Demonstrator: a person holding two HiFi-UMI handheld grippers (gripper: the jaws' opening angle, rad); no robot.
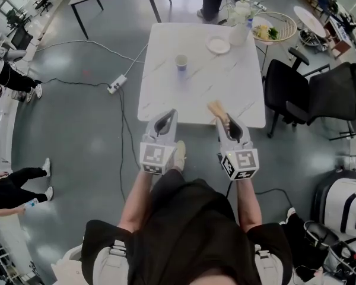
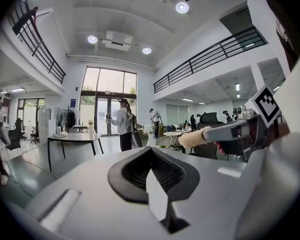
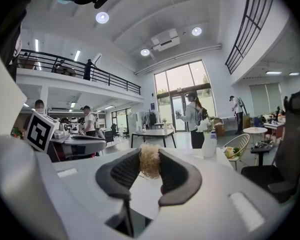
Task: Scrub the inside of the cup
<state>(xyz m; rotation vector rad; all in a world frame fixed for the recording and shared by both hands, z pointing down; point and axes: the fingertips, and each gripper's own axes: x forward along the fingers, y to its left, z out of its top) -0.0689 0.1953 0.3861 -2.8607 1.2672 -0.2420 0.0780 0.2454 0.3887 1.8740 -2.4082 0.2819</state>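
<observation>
**A:** Starting from the head view, where does the cup sit?

**B:** On the white table, well ahead of both grippers and just right of the line the left gripper points along. The left gripper is clenched on nothing. The right gripper grasps a tan brush that sticks out past its tips.

**A:** How will the cup handle?

**B:** It looks like a light paper cup, though it is too small here to be sure. I judge it thin-walled and easy to tip or crush. The free left gripper should take the outer wall about mid-height, gently, while the brush goes in from above.

**A:** And the left gripper view?

**B:** Its jaws meet with nothing between them. To their right the brush shows side-on, which the head view flattens. No cup is in sight here.

**A:** The right gripper view?

**B:** The pads press on the fibrous brush, and a bottle stands ahead and to the right. The brush may hide the cup; only the head view shows it.
</observation>
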